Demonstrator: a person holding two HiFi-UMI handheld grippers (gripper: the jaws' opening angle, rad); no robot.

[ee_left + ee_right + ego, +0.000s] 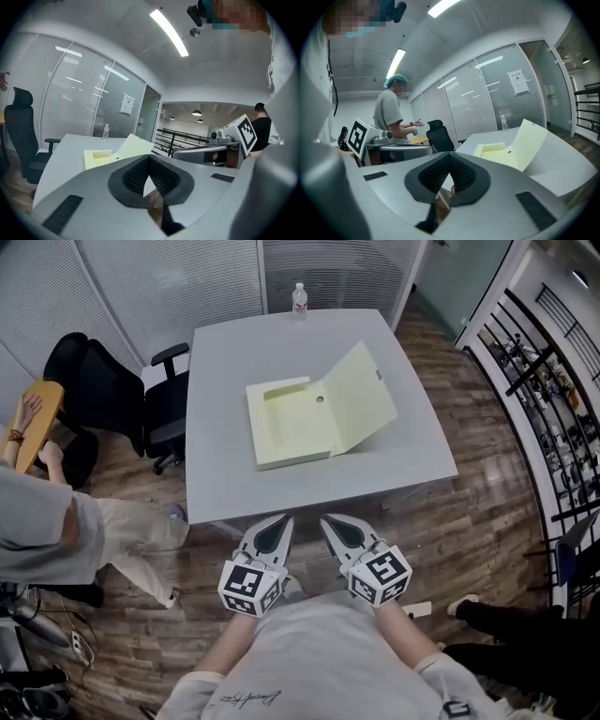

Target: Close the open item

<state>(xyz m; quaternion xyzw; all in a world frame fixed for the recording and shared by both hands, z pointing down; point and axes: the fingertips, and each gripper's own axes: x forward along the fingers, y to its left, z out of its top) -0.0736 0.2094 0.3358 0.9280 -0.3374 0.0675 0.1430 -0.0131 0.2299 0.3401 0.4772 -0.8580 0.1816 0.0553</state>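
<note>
On our bench (220,371) the file box (291,427) gapes; left hand-held gripper (280,520) and right hand-held gripper (329,520), clenched empty, may skid it shutting the lid (361,395).

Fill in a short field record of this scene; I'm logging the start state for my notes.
item: pale yellow file box, mid table
state: open, lid raised on its right side
also there: water bottle, far edge
left gripper: shut, empty, near edge, clear of box
right gripper: shut, empty, beside the left
</note>
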